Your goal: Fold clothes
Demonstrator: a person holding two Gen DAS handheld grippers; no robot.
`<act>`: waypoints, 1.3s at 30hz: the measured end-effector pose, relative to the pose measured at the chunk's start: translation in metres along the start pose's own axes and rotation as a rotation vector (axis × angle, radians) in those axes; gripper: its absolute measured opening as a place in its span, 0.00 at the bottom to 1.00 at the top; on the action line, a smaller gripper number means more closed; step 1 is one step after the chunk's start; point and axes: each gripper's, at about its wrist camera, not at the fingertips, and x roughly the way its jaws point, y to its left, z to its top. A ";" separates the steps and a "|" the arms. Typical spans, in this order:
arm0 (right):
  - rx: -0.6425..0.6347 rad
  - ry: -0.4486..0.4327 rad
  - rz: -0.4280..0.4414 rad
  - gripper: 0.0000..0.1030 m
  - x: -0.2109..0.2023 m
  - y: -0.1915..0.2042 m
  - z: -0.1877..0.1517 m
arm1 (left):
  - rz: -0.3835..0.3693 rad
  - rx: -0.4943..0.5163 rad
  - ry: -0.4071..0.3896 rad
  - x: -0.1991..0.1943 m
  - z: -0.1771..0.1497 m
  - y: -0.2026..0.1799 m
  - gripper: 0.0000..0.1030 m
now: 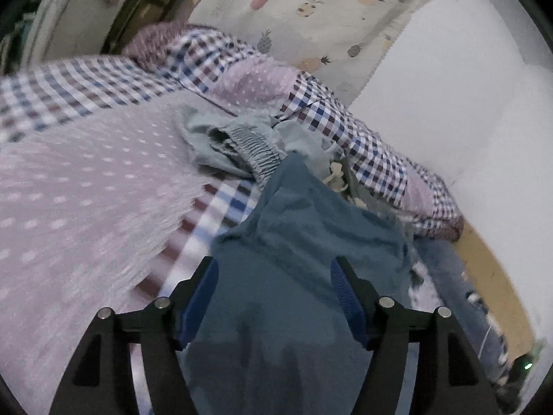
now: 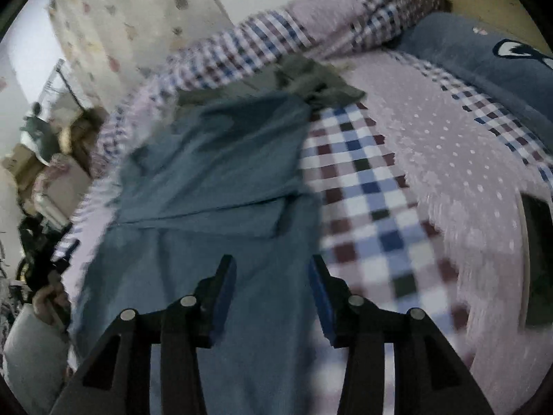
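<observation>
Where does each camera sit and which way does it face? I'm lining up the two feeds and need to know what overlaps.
Left wrist: on the left claw, looking forward over the blue garment on the bed toward the light grey-green garment and the pineapple-print curtain; only its open fingers show.
Right wrist: on the right claw, looking along the same blue garment toward the dark blue pillow; only its open fingers show.
Shared: the blue garment and the checked bedspread.

Home bedroom: checked bedspread (image 1: pixel 86 83), pineapple-print curtain (image 1: pixel 321 17).
</observation>
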 end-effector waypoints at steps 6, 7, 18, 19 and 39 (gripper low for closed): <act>-0.056 -0.087 0.097 0.47 -0.031 0.054 -0.064 | 0.052 -0.011 0.078 -0.057 -0.043 0.011 0.82; -0.075 -0.083 0.113 0.47 -0.030 0.063 -0.072 | 0.061 -0.025 0.093 -0.063 -0.050 0.014 0.82; -0.278 0.057 0.264 0.48 -0.009 0.155 -0.156 | 0.189 -0.202 0.123 -0.138 -0.110 0.053 0.82; -0.293 0.061 0.267 0.49 -0.009 0.160 -0.161 | 0.198 -0.205 0.127 -0.140 -0.114 0.055 0.82; -0.495 0.142 0.301 0.55 -0.002 0.217 -0.221 | 0.248 -0.380 0.259 -0.143 -0.155 0.116 0.82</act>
